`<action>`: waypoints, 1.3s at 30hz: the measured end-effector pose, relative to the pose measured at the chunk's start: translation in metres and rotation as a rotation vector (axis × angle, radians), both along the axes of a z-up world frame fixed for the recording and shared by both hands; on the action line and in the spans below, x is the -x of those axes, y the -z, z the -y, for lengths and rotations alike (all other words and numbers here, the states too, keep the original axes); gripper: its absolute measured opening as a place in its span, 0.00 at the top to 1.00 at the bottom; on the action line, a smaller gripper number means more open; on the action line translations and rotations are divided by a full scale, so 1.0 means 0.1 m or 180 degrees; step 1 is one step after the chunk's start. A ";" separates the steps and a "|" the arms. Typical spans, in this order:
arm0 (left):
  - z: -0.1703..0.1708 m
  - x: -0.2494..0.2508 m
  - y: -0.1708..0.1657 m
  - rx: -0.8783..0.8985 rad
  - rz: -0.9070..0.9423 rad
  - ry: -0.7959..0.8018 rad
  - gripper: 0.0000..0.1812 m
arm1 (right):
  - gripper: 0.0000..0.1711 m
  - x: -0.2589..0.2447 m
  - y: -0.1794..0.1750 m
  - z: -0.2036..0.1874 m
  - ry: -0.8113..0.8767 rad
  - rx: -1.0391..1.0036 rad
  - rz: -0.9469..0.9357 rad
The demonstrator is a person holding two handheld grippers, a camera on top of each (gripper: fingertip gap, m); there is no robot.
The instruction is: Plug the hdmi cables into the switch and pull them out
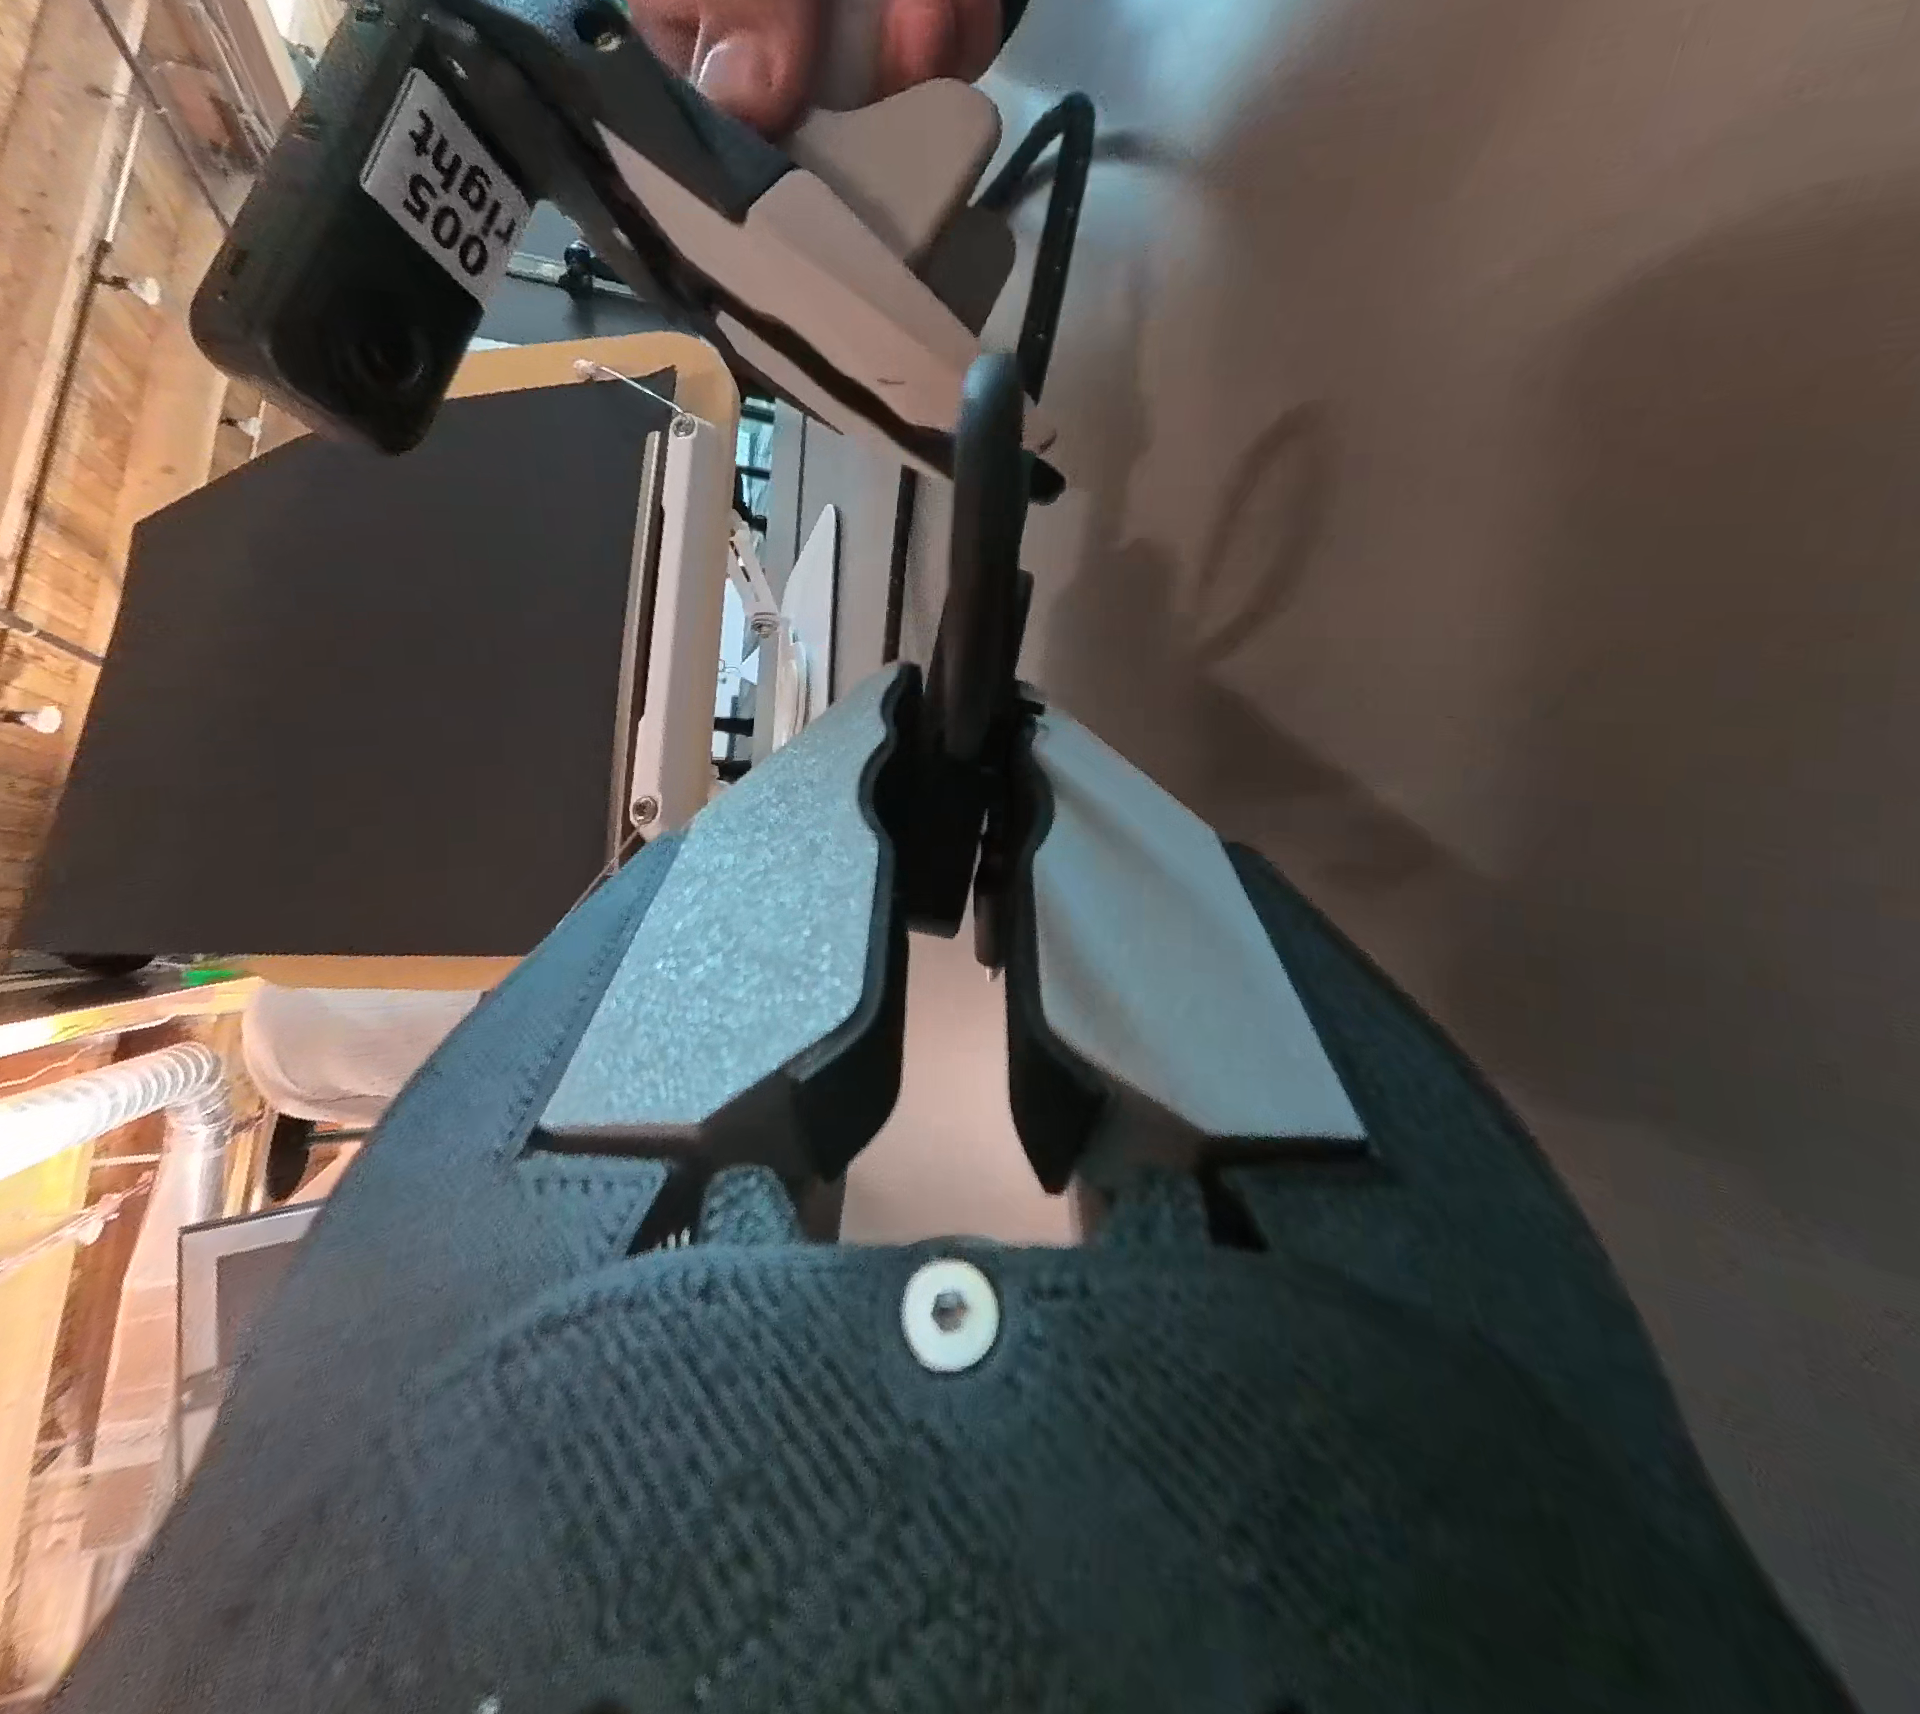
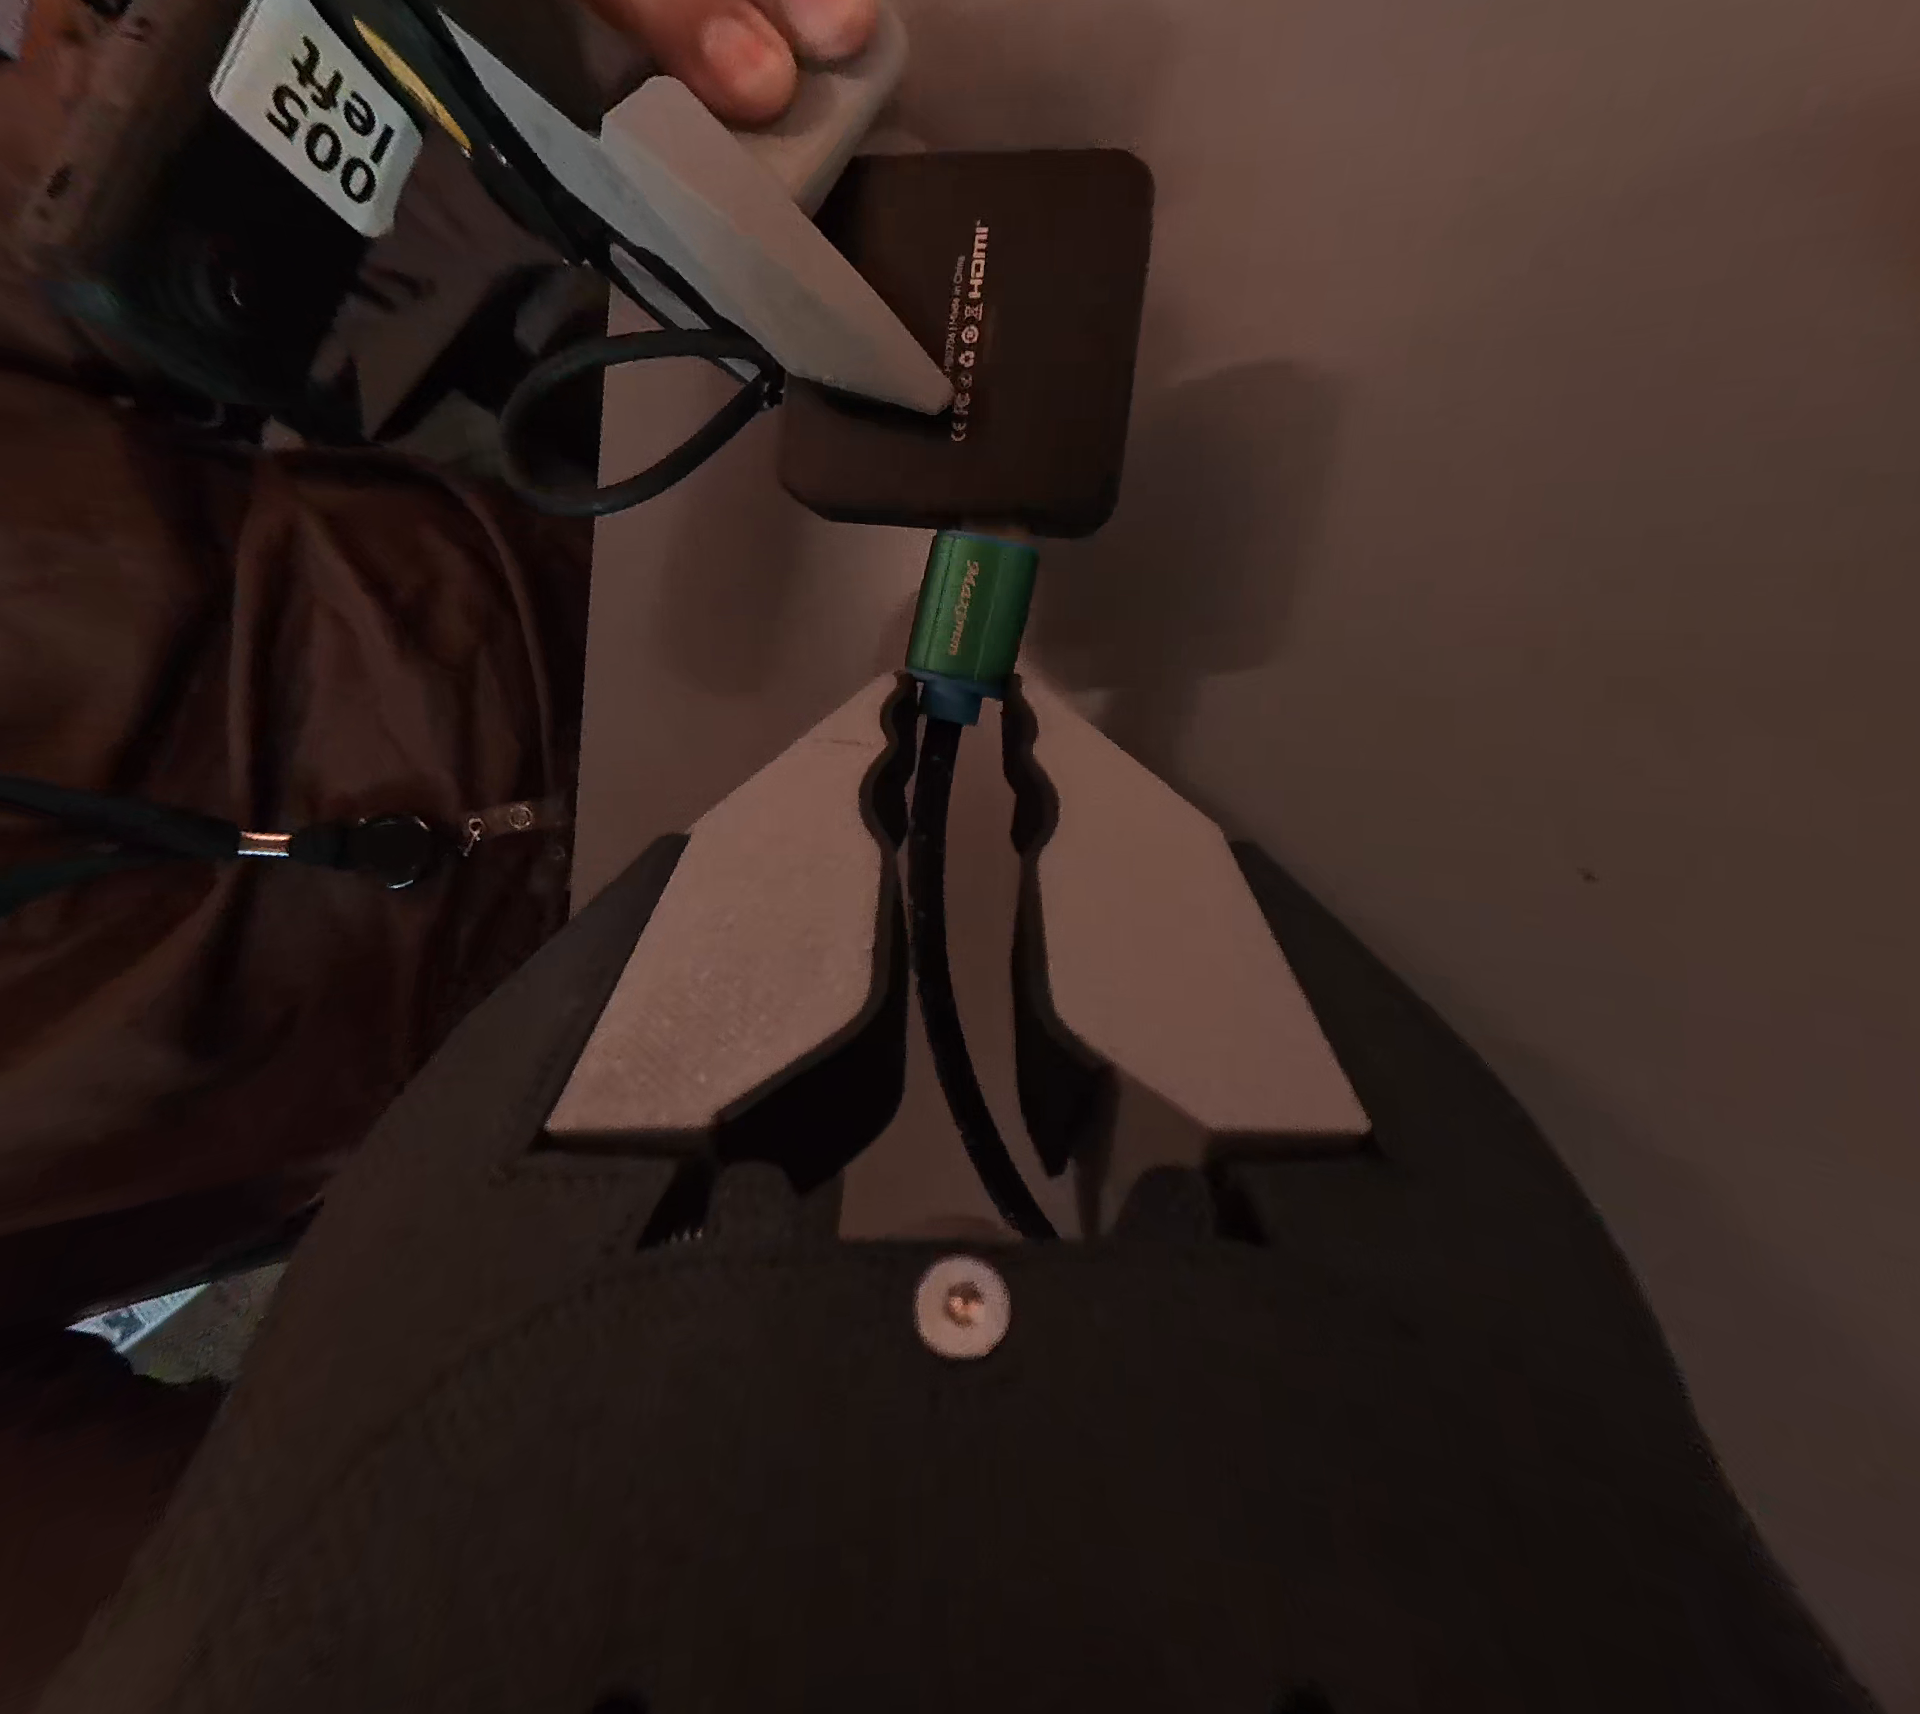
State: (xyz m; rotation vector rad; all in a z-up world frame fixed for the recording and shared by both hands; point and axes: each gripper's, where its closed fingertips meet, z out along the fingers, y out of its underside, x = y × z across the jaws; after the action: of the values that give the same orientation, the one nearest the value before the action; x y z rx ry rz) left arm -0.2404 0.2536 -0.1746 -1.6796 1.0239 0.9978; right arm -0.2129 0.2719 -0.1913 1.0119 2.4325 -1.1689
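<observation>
— Beige tabletop (image 2: 1455, 729) filled the right of both views. The switch (image 2: 997, 334), a flat dark box, sat upper centre in the right wrist view, pinched at its edge by the left tool (image 1: 961, 791)

— And the cable?

— Its green plug (image 2: 971, 615) was touching the switch's lower edge. The right tool (image 2: 961, 708) stood narrow around the blue collar; whether it gripped, I couldn't tell

— Handling?

— Light, rigid parts, I'd judge; take the stiff plug body, not the limp braided cable (image 2: 945, 937)
</observation>
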 end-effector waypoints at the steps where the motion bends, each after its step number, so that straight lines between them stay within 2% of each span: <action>1: 0.00 0.00 0.00 0.0004 0.0006 0.0010 0.93 | 0.92 0.00 0.01 0.00 -0.0019 -0.0005 -0.0008; 8: -0.01 0.15 -0.10 -0.0278 0.0422 -0.0128 0.91 | 0.92 0.17 -0.18 -0.02 0.0184 0.0236 -0.0315; 13: 0.03 0.29 0.04 -0.0161 0.0636 -0.0382 0.85 | 0.92 0.16 -0.05 -0.11 0.0205 -0.0093 -0.0423; 17: 0.01 0.30 0.13 -0.0038 0.0272 -0.0379 0.85 | 0.92 0.11 -0.01 -0.12 0.0107 -0.0160 -0.0423; 22: -0.02 0.33 0.06 -0.0242 -0.0371 -0.0455 0.86 | 0.92 0.06 -0.07 -0.12 0.0032 -0.0057 -0.0441; 29: -0.06 0.28 0.12 -0.0022 -0.0543 -0.0521 0.90 | 0.92 0.01 0.03 -0.08 -0.0107 -0.0200 -0.0334; 33: -0.04 0.23 0.15 0.0053 -0.0256 -0.0447 0.90 | 0.92 0.05 0.03 -0.06 -0.0048 -0.0008 -0.0182; 39: -0.04 0.23 0.16 0.0087 -0.0156 -0.0519 0.90 | 0.93 0.09 0.00 -0.06 -0.0106 -0.0104 -0.0277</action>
State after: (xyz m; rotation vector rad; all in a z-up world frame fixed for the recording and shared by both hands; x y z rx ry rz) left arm -0.2634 0.2579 -0.1901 -1.7912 0.9472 1.1397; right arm -0.2217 0.2775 -0.1915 0.9444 2.5333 -1.1896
